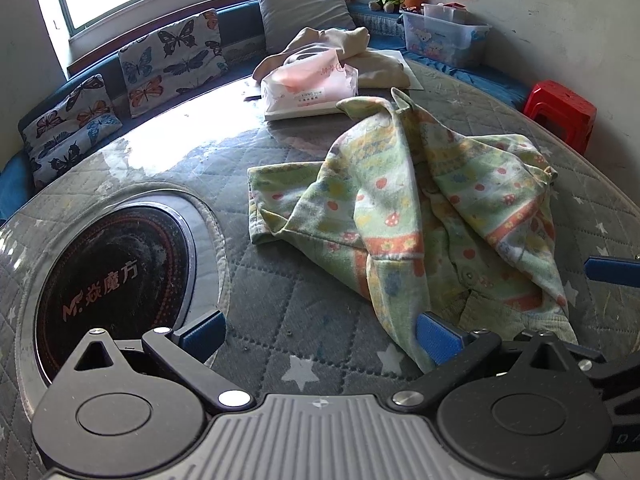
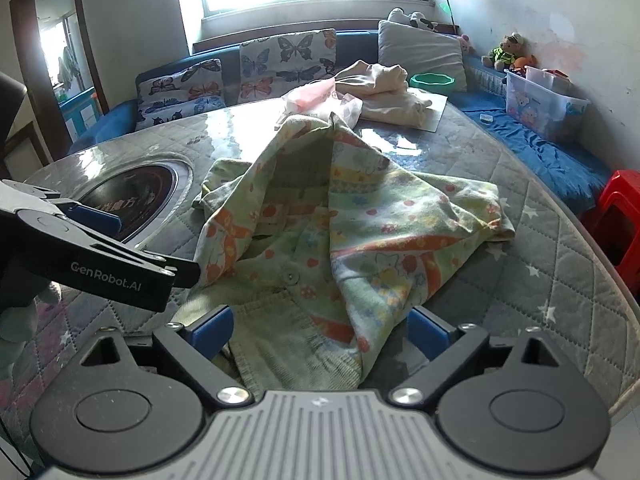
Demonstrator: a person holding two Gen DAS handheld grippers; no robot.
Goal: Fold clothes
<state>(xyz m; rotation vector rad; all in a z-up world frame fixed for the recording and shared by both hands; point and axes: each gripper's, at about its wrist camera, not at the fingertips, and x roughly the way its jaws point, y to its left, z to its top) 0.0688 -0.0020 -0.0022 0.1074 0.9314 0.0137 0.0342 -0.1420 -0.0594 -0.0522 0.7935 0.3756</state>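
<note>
In the left wrist view, the left tool [image 1: 320, 338] stands released with nothing between its blue pads, the crumpled green printed garment [image 1: 420, 216] lying on the quilted worktop [image 1: 280, 292] ahead and to its right, one pad just at the cloth's near edge. In the right wrist view, the right tool [image 2: 320, 332] is spread wide with the garment's near hem [image 2: 296, 344] lying between its pads, not pinched. Judging from this, each tool should take a single layer at a hem corner so the cloth can be drawn flat.

A small green garment [image 1: 420, 216] – printed with strawberries, flowers and orange bands – lies crumpled and unfolded on the quilted worktop [image 1: 280, 292], one sleeve stretched flat to the side, buttons showing. Farther back a cream garment [image 1: 360, 56] lies bunched – also unfolded.
</note>
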